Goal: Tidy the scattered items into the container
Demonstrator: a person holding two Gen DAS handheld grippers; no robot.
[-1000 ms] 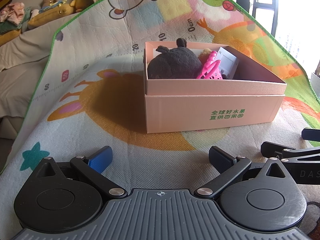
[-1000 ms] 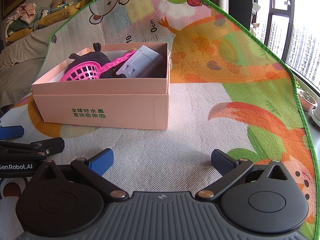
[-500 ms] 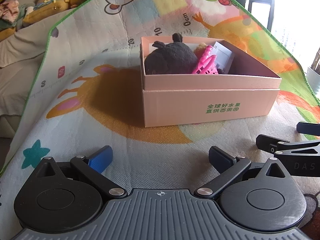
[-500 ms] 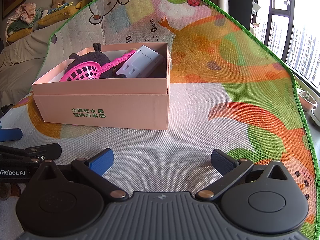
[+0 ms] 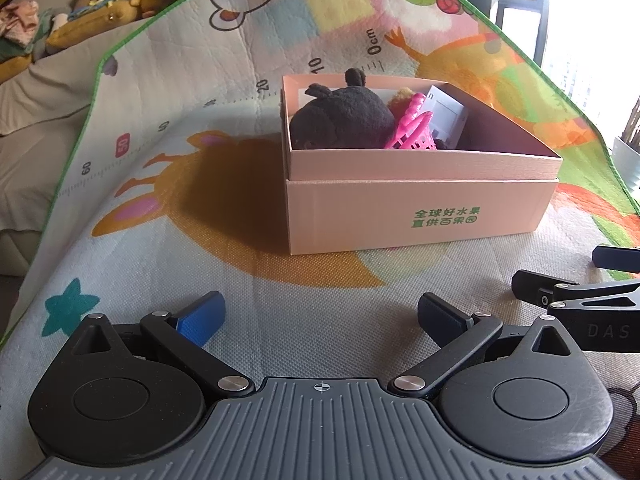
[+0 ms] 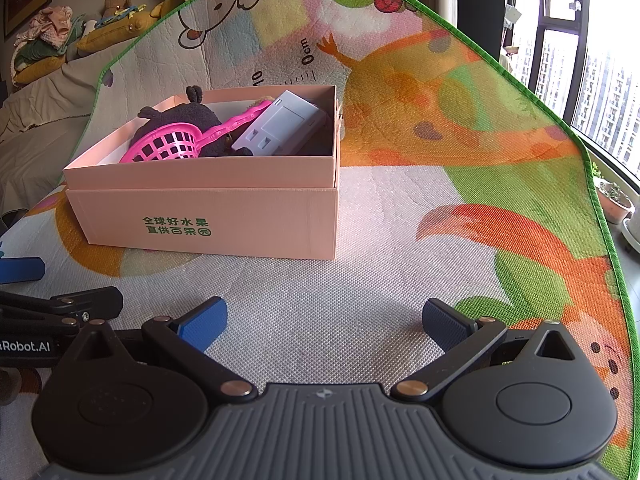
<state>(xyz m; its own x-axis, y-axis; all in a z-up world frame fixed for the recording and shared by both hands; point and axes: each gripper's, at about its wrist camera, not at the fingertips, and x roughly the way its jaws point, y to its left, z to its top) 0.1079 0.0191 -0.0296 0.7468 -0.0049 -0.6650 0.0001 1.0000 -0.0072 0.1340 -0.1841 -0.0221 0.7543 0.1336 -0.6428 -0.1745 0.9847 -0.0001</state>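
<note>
A pink cardboard box (image 5: pixel 416 212) (image 6: pixel 224 216) with green print stands on the play mat. Inside lie a dark grey plush toy (image 5: pixel 340 120) (image 6: pixel 184 118), a pink plastic basket scoop (image 5: pixel 414 134) (image 6: pixel 168 146) and a pale grey device (image 5: pixel 446 114) (image 6: pixel 284 124). My left gripper (image 5: pixel 320 316) is open and empty, low over the mat in front of the box. My right gripper (image 6: pixel 324 318) is open and empty, also in front of the box. Each gripper shows at the edge of the other's view.
The colourful play mat (image 6: pixel 400 216) covers the surface, with its green border (image 5: pixel 76 148) at the left. A sofa with stuffed toys (image 6: pixel 116 4) lies behind at the left. Windows (image 6: pixel 600 80) and potted plants (image 6: pixel 616 200) are at the right.
My left gripper has drawn back and risen slightly, so the box sits a little farther off and higher in its view. The right gripper has barely moved.
</note>
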